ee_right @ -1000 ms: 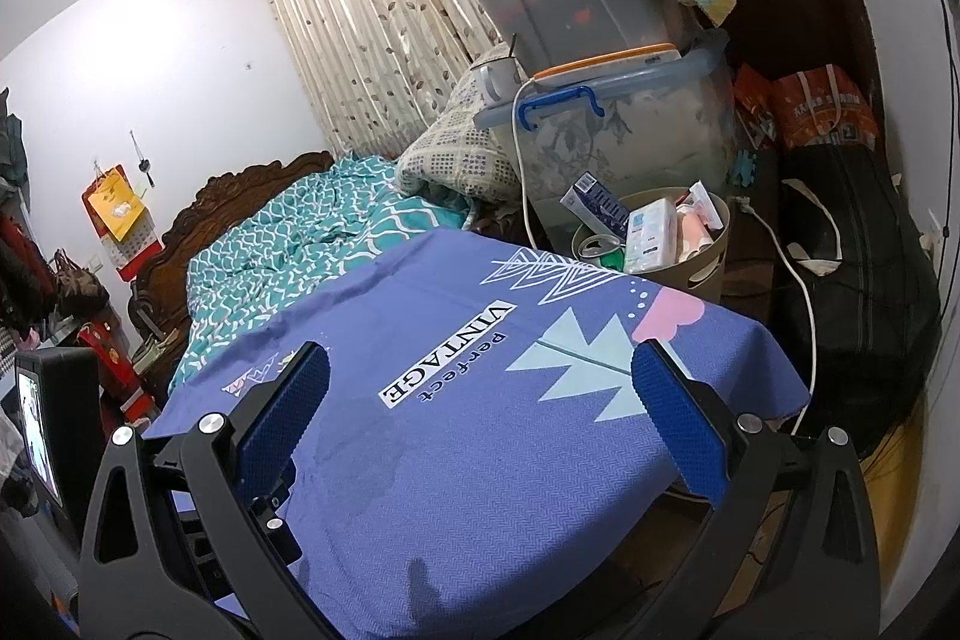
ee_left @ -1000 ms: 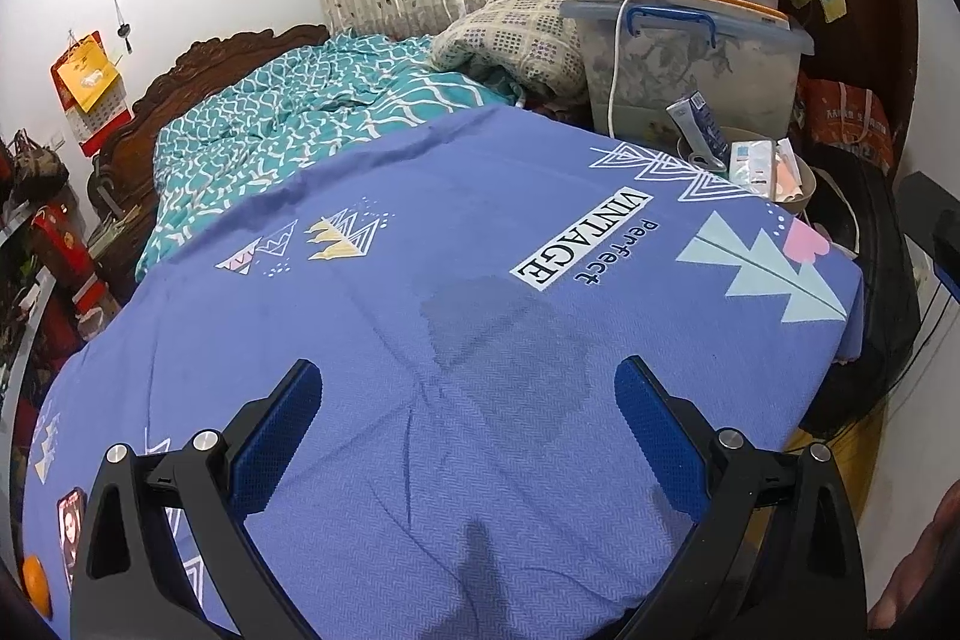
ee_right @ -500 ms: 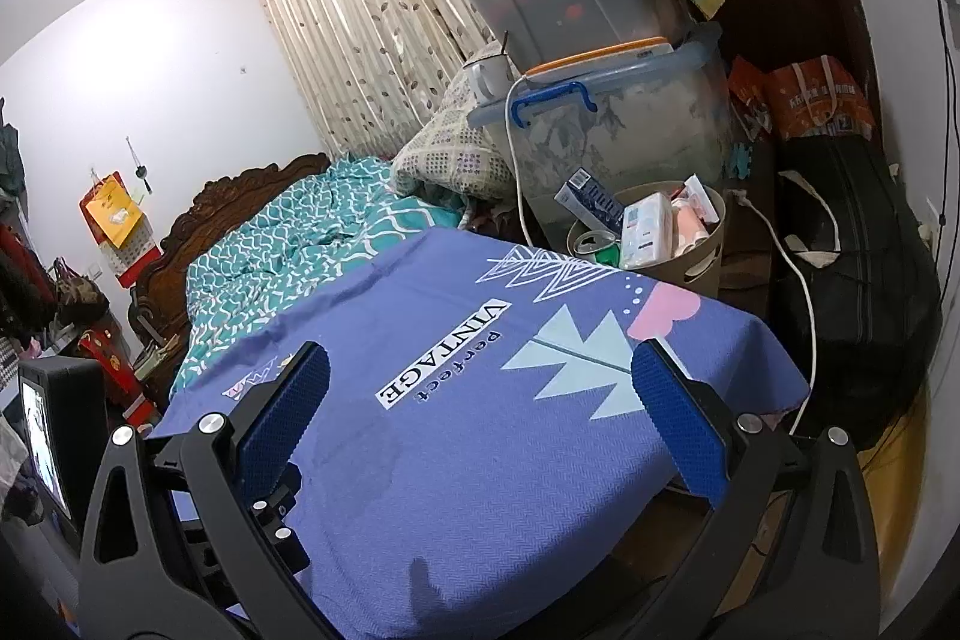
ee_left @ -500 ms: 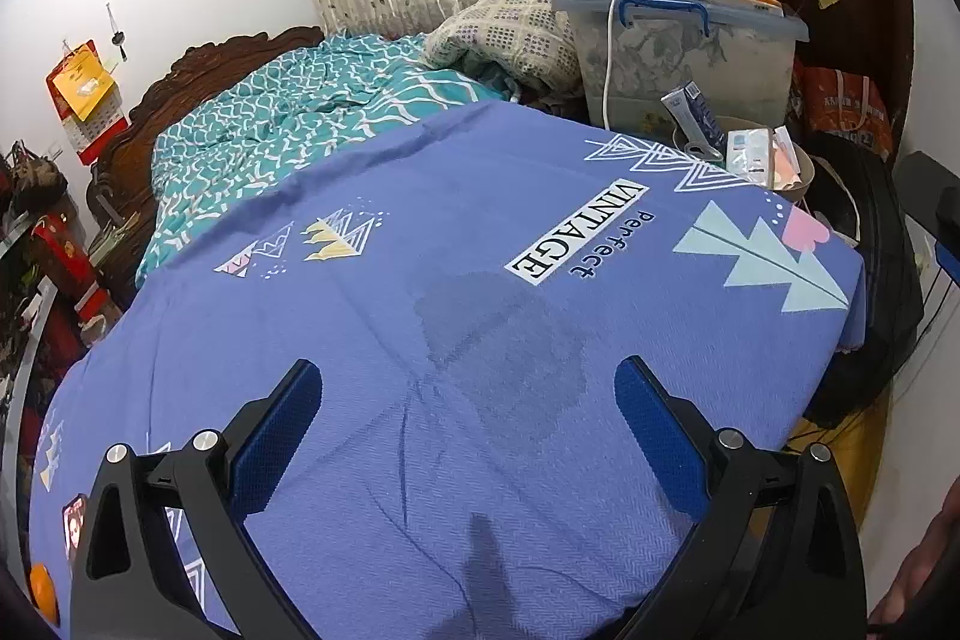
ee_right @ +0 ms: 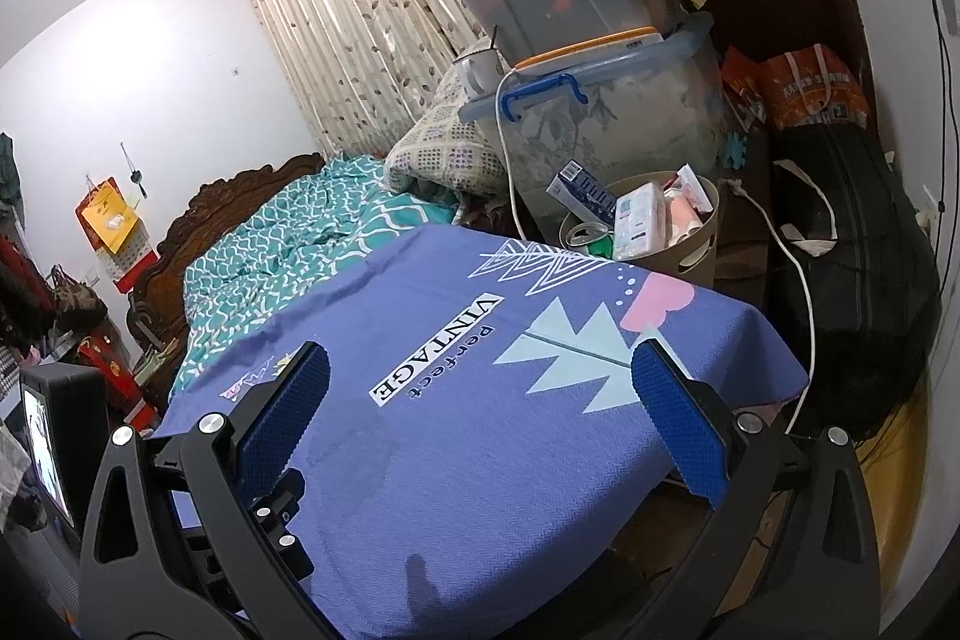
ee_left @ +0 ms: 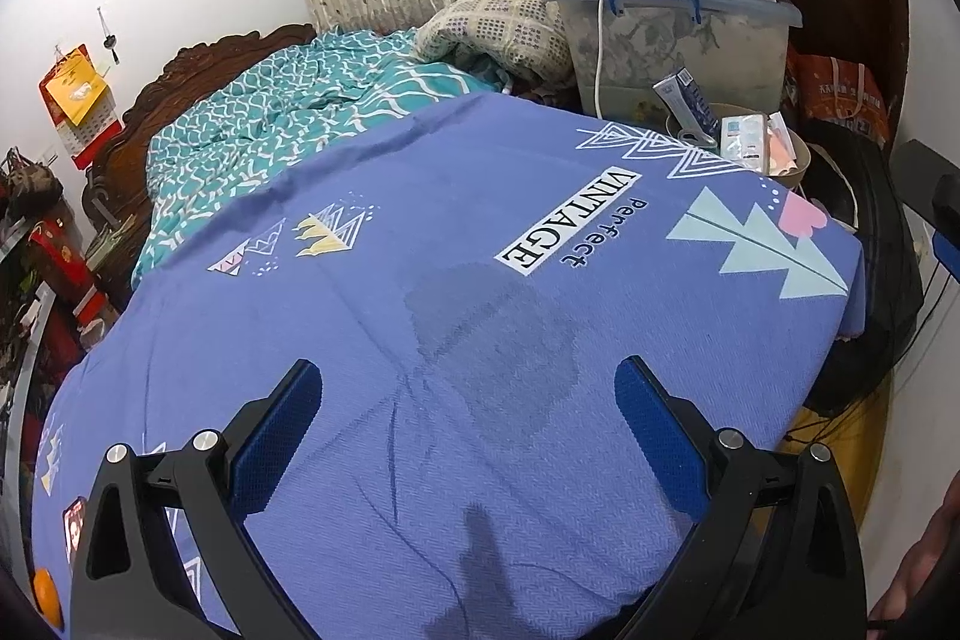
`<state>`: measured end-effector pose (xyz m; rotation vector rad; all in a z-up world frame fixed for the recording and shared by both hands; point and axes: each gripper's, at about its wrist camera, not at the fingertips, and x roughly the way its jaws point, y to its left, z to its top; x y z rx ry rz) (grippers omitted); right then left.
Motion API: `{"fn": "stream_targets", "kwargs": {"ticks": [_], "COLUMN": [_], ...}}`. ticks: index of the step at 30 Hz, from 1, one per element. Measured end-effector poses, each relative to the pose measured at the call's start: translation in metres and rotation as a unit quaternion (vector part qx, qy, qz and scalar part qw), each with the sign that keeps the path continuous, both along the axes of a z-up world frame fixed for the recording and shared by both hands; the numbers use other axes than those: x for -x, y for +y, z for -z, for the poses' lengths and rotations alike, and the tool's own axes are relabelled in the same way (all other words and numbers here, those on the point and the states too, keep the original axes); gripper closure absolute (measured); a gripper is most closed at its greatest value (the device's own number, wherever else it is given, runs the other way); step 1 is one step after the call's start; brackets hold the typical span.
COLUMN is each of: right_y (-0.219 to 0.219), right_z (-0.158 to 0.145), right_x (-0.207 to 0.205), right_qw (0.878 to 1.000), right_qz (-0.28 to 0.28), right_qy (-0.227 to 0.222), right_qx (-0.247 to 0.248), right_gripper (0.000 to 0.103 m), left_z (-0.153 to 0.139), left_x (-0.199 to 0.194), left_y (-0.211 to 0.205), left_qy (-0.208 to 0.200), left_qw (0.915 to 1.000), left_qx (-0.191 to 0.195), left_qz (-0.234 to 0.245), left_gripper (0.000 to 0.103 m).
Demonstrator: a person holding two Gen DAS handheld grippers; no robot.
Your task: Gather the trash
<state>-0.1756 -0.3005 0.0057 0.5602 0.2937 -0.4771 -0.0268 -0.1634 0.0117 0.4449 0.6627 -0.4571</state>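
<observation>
A beige trash bin (ee_right: pixel 696 250) stands past the far right corner of a table draped in a purple printed cloth (ee_right: pixel 480 430). It holds a blue-and-white box (ee_right: pixel 585 196), a white packet (ee_right: pixel 639 220), a can (ee_right: pixel 585 235) and pink wrappers. In the left wrist view the same trash bin (ee_left: pixel 801 157) shows at the table's far edge. My left gripper (ee_left: pixel 468 394) hangs open over the purple printed cloth (ee_left: pixel 420 196), above a darker damp-looking patch (ee_left: pixel 492 340). My right gripper (ee_right: pixel 480 382) is open too, holding nothing, over the cloth's near right part.
Stacked clear storage boxes (ee_right: pixel 606 112) with a white cable (ee_right: pixel 510 148) rise behind the bin. A black bag (ee_right: pixel 852 244) and orange bags (ee_right: pixel 810 88) sit at right. A bed with teal bedding (ee_left: pixel 288 118) lies behind the table. An orange fruit (ee_left: pixel 45 589) sits at the near left.
Both views have shifted slightly; the left gripper has drifted a little over the cloth. Both grippers stay open and hold nothing.
</observation>
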Motion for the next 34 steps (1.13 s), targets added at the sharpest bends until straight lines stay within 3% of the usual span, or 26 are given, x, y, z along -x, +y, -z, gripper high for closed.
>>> {"fn": "stream_targets", "kwargs": {"ticks": [34], "right_y": [0.014], "right_z": [0.005], "right_x": [0.006], "right_qw": [1.0], "right_qz": [0.0], "right_qy": [0.005], "right_qx": [0.009], "right_gripper": [0.003], "left_z": [0.007], "left_x": [-0.001], "left_y": [-0.001], "left_qy": [0.023], "left_qw": [0.9997], "left_qx": [0.004], "left_qz": [0.011], "left_gripper": [0.009]}}
